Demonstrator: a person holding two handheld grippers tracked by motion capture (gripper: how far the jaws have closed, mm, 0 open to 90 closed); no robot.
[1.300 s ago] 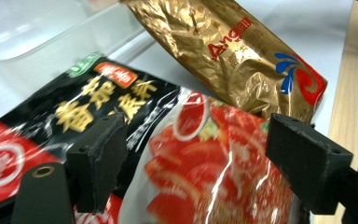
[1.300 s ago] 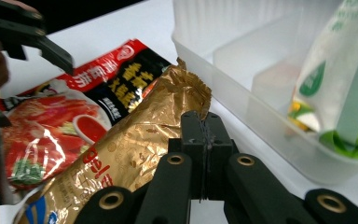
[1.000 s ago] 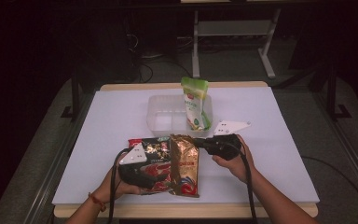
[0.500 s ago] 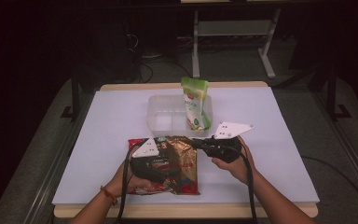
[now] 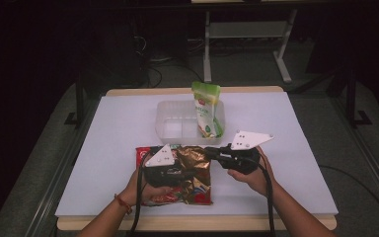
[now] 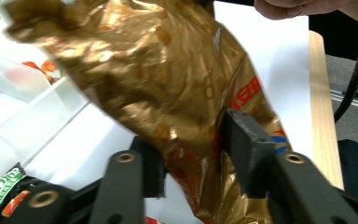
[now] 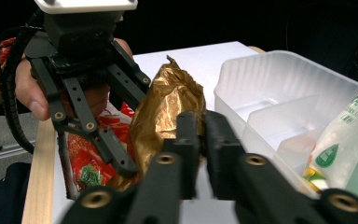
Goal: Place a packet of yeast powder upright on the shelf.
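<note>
Jaws of the left gripper [image 6: 193, 154] have just been closing and now clamp the gold bag [image 6: 168, 79], while the right gripper [image 7: 203, 128], opening slightly, pinches the bag's crumpled top edge. Red print beside the left jaws is too cut off to read. Beyond the right jaws a clear tray [image 7: 279, 88] holds a green pouch [image 7: 349, 144], its lettering blurred.
</note>
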